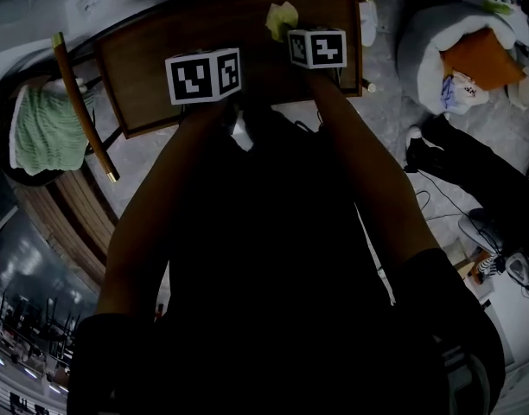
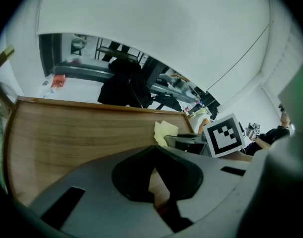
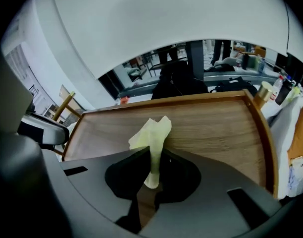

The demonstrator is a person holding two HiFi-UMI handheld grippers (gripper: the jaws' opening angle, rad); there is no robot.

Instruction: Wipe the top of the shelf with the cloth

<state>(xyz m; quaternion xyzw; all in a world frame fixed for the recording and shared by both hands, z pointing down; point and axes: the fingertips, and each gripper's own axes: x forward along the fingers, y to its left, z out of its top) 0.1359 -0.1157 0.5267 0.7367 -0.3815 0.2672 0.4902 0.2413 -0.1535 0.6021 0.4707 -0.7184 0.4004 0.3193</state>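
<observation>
- The shelf (image 1: pixel 143 67) is the biggest thing here: a brown wooden top with a raised rim, lying crosswise just ahead of the person's arms in the head view.
- A white beanbag (image 1: pixel 429 37) sits on the floor off the shelf's right end, with an orange cushion (image 1: pixel 481 54) on it.
- A green towel (image 1: pixel 47 128) hangs over a round seat by the shelf's left end.
- The left claw (image 2: pixel 154 175) is over the near part of the shelf top. Its two jaws are together at the tips with nothing between them, and bare wood shows past them.
- The right claw (image 3: pixel 151 177) is just beside the left one, further along the shelf to the right. Its jaws are pressed together on the cloth.
- The cloth (image 3: pixel 151 133) is pale yellow and crumpled. One end is pinched in the right claw and the rest sticks out forward over the wooden top, toward its far edge. I cannot tell whether it touches the wood.
</observation>
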